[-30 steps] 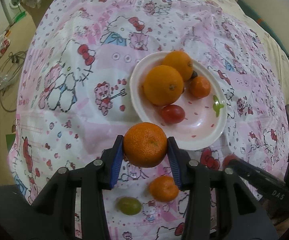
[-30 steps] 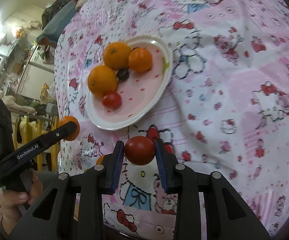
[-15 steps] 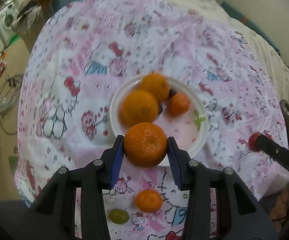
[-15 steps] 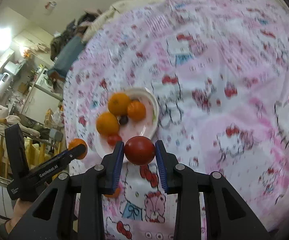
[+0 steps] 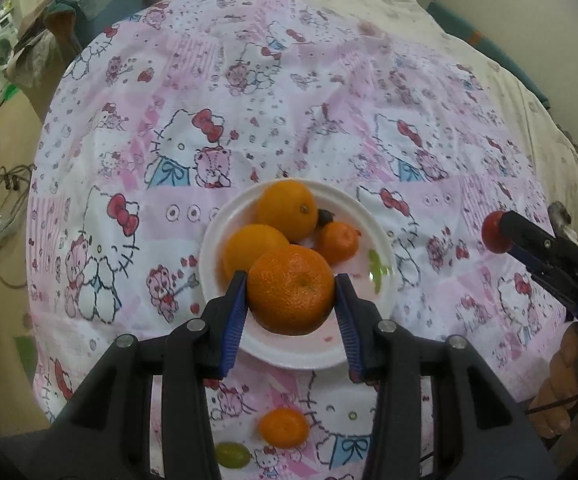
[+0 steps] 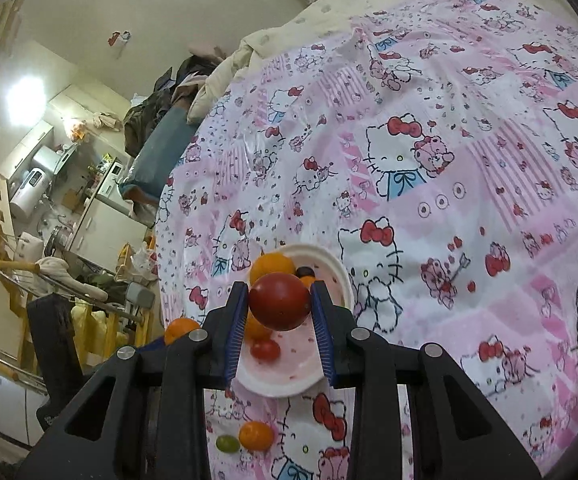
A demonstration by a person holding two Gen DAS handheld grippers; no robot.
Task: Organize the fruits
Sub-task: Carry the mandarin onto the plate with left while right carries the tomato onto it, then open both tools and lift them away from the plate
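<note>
The left gripper [image 5: 291, 292] pinches one large orange [image 5: 291, 291] between its blue pads, held above the near part of the white plate [image 5: 213, 236]. The right gripper [image 6: 279, 306] pinches one red tomato [image 6: 279, 301], also in line with the plate, whose rim [image 6: 345, 280] shows past its fingers. In the plate lie two more oranges [image 5: 287, 209] side by side toward the far left, one small mandarin [image 5: 336, 242] to their right, one dark grape [image 5: 325, 216] between them, and, seen from the right wrist view, one small red tomato [image 6: 265, 350] at the near side. Nearer than the plate, on the pink cartoon-print cloth [image 5: 249, 92], rest one small mandarin [image 5: 284, 427] and one green grape [image 5: 232, 455], close together but apart.
</note>
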